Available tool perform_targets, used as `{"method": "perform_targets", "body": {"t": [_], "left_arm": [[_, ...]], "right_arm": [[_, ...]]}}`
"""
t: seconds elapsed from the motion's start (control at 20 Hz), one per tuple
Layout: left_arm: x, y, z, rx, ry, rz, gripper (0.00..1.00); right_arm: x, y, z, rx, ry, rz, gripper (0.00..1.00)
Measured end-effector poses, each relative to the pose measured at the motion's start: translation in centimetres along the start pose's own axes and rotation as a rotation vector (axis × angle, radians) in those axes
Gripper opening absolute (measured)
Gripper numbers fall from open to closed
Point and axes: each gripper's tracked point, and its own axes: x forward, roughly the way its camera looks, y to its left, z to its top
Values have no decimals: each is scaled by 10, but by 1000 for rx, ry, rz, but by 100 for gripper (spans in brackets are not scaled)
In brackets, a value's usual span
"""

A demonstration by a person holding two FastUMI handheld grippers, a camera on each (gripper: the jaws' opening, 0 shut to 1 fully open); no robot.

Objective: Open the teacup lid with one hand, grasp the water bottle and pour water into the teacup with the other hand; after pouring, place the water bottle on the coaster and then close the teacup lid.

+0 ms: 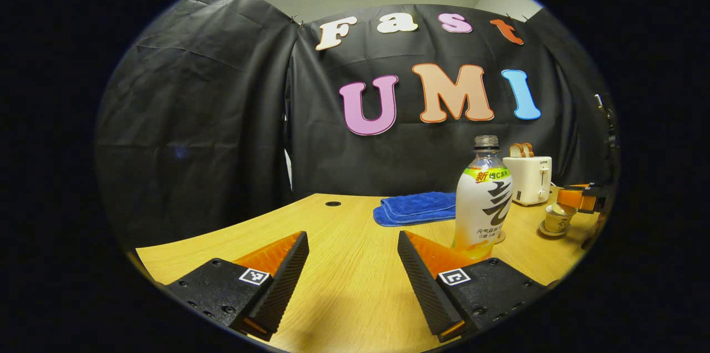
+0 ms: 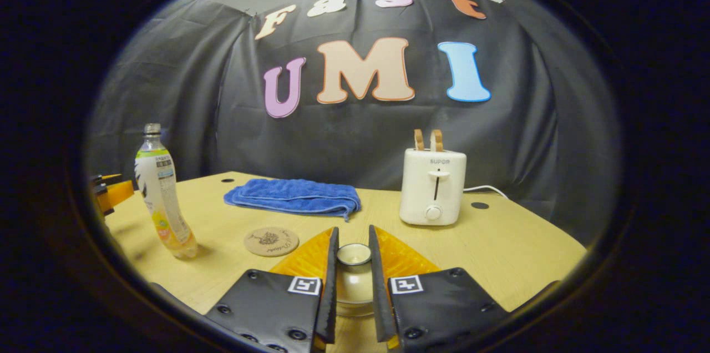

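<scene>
The right gripper (image 2: 353,256) is clamped on the teacup lid (image 2: 354,255), both fingers pressing its sides. The left gripper (image 1: 353,256) hangs wide open just short of the upright water bottle (image 1: 483,200); the coaster (image 2: 271,241) lies beside the cup.

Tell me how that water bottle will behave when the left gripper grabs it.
The water bottle stands tall and narrow, so a sideways nudge could likely tip it. Its cap looks off, so tilting may spill. The smooth wrap might slip between the left gripper's open fingers.
</scene>
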Motion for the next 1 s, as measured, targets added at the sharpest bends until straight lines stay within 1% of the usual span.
{"method": "perform_targets", "body": {"t": [0.15,0.3,0.35,0.4,0.5,0.55,0.65,0.8,0.9,0.95,1.0], "left_arm": [[0,0,0,-1,0,-4,94],[0,-4,1,0,-1,-23,94],[0,-6,1,-1,-2,-35,95],[0,-10,1,-1,-2,-50,95],[1,-18,0,-1,-1,-92,94],[0,-24,0,-2,-1,-123,94],[-2,-41,0,-2,-2,-211,94],[-8,-71,1,-4,-4,-376,94],[-11,-82,1,-8,-5,-438,94],[-9,-85,0,-11,-3,-453,94],[-9,-89,1,-13,-1,-462,94]], "right_arm": [[-10,-7,2,41,-18,-6,31],[-25,-12,6,35,-44,-5,30],[-30,-13,8,34,-54,-5,30],[-34,-17,8,35,-60,-12,32],[-41,-19,7,35,-59,-13,31],[-44,-20,7,34,-57,-13,31],[-50,-22,8,34,-60,-12,32],[-58,-24,7,34,-60,-4,31],[-64,-32,7,34,-62,-28,31],[-65,-35,8,34,-64,-37,30],[-68,-36,8,34,-63,-41,31]]}}
